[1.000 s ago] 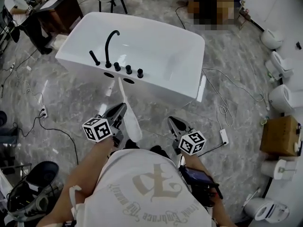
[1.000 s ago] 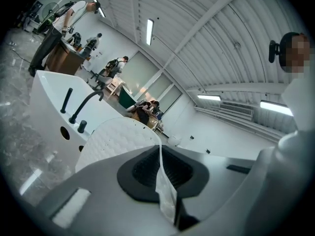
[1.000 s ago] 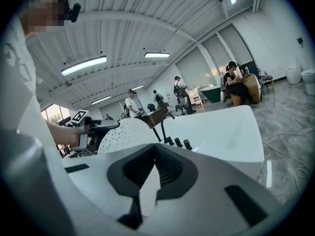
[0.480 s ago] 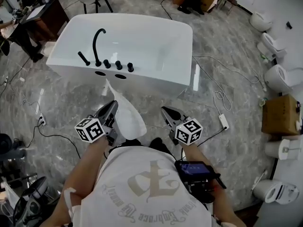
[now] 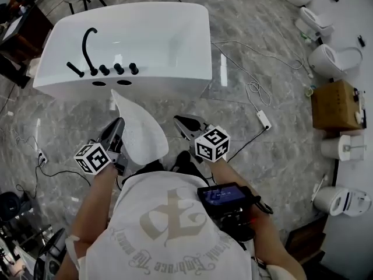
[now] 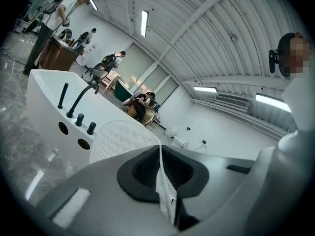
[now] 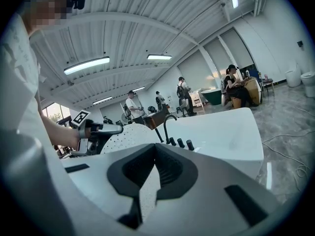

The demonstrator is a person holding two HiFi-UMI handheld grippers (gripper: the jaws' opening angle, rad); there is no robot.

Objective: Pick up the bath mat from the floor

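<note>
Two grippers work over a grey marble floor point(image 5: 280, 133). The left gripper point(image 5: 118, 125) has its jaws clamped on an edge of the white mat point(image 5: 140, 134), which is off the floor on the near side of a white tub point(image 5: 157, 34) with a black tap point(image 5: 87, 42). The right gripper point(image 5: 179, 121), right of the mat and apart from it, has its jaws together on nothing. Toilets point(image 5: 326, 60) and a box point(image 5: 333, 105) line the right side; a cable point(image 5: 252, 87) lies on the floor.

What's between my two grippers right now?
The mat, pinched by the left gripper; a strip of floor separates it from the right gripper. Head view shows it.
</note>
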